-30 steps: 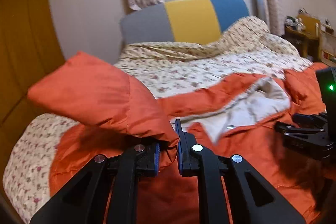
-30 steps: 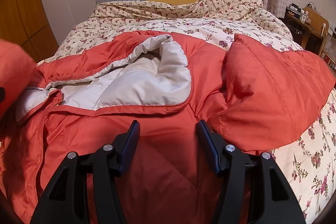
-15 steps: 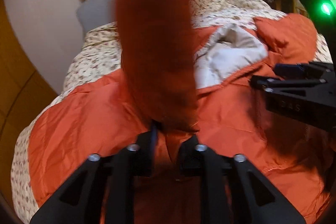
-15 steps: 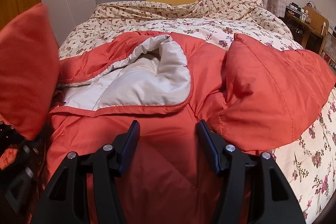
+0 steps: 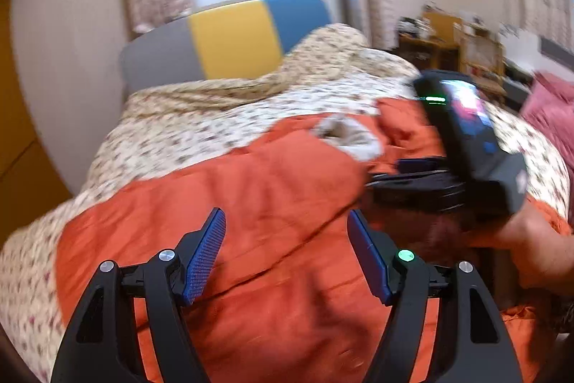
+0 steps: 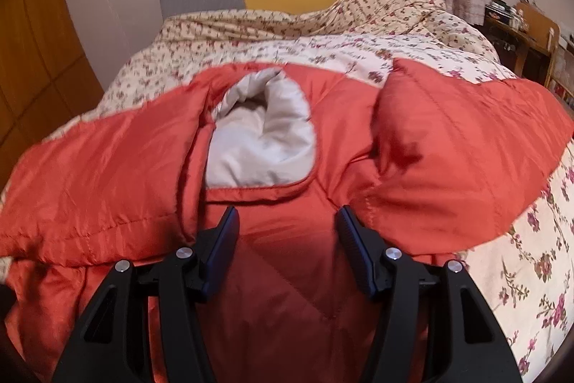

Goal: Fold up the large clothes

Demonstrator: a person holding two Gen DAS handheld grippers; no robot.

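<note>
jacket (image 6: 280, 239) beneath both parted grippers

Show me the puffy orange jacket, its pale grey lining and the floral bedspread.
puffy orange jacket (image 6: 287, 275), right wrist view, quilted body panel
pale grey lining (image 6: 265, 139), right wrist view, open collar area
floral bedspread (image 6: 531, 275), right wrist view, right edge

Orange quilted jacket (image 6: 287, 275) lies spread on the bed, grey lining (image 6: 262, 139) showing.

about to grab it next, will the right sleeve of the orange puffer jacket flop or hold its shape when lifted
The right sleeve would probably flop and drape: it already lies in soft creases on the orange jacket. Its quilted, puffy panels suggest it is light for its bulk. The sheen hints at slick fabric, so a shallow pinch may slip.
</note>
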